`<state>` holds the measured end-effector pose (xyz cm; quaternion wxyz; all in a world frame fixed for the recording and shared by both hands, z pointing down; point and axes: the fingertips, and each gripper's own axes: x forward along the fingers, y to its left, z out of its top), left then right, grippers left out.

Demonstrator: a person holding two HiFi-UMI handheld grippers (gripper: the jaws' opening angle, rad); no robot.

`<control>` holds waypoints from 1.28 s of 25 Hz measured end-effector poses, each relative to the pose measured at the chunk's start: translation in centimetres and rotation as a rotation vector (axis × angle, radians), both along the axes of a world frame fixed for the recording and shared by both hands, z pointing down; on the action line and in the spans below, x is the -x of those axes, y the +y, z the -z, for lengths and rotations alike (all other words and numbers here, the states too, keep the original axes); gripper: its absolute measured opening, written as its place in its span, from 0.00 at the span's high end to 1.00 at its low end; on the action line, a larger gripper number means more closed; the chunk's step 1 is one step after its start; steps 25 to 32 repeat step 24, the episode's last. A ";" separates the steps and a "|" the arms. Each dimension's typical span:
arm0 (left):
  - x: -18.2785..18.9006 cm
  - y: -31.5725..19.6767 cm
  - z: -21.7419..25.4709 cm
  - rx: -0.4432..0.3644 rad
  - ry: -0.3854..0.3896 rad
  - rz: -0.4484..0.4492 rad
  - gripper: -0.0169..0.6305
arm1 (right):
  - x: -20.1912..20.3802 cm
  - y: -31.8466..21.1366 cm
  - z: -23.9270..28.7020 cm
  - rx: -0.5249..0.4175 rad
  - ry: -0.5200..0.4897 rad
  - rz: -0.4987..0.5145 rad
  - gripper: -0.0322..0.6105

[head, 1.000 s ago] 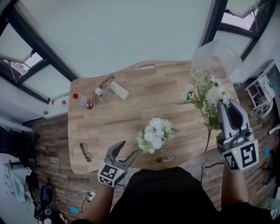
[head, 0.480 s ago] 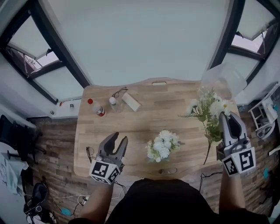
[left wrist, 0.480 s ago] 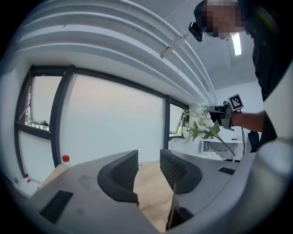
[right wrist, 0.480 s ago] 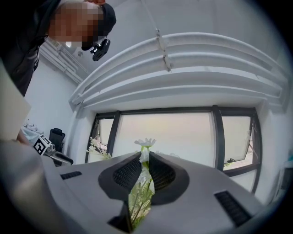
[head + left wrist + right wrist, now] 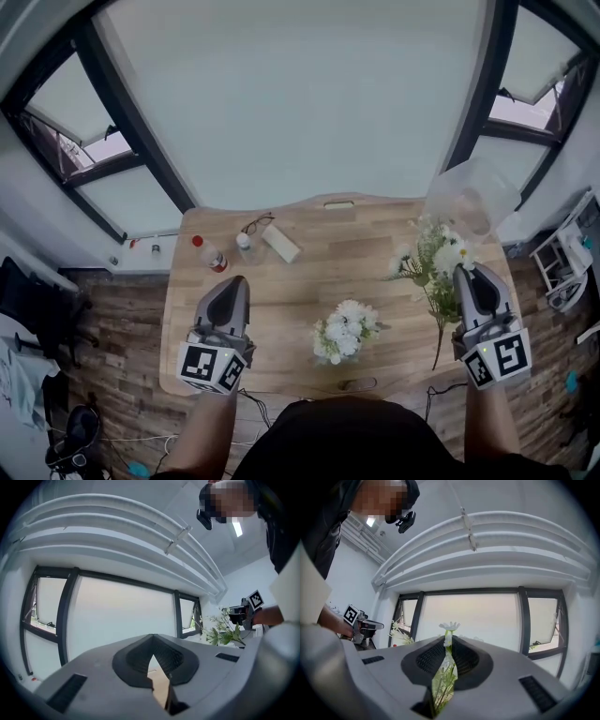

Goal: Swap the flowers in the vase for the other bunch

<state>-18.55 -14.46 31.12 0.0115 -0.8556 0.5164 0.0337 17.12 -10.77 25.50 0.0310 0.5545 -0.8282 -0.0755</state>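
My right gripper (image 5: 472, 274) is shut on the stems of a green bunch with white daisies (image 5: 433, 265), held level above the table's right side; a daisy (image 5: 449, 626) pokes out past the jaws of my right gripper (image 5: 446, 656). Behind it a clear vase (image 5: 473, 195) stands at the table's far right corner. A bunch of white flowers (image 5: 345, 330) lies on the wooden table (image 5: 309, 281) near its front edge. My left gripper (image 5: 233, 284) hovers over the table's left side; its jaws have just been closing and are shut with nothing between them (image 5: 151, 665).
At the table's far left are a red-capped bottle (image 5: 208, 255), a small bottle (image 5: 244, 242), glasses (image 5: 255, 225) and a white box (image 5: 281, 244). A small dark object (image 5: 358, 383) lies at the front edge. A white cart (image 5: 562, 281) stands to the right.
My left gripper rose from below the table's front edge to above its left side, and its jaws went from wide open to shut. The right gripper kept still with its bunch.
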 end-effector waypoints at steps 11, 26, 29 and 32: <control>0.0 -0.2 -1.2 0.027 0.002 0.003 0.96 | -0.8 -0.2 -0.5 0.010 -0.015 -0.028 0.86; 0.3 -0.3 -0.6 -0.003 0.018 0.021 0.96 | -0.5 -0.5 -0.3 0.014 -0.014 -0.030 0.86; 0.3 -0.3 -0.6 -0.003 0.018 0.021 0.96 | -0.5 -0.5 -0.3 0.014 -0.014 -0.030 0.86; 0.3 -0.3 -0.6 -0.003 0.018 0.021 0.96 | -0.5 -0.5 -0.3 0.014 -0.014 -0.030 0.86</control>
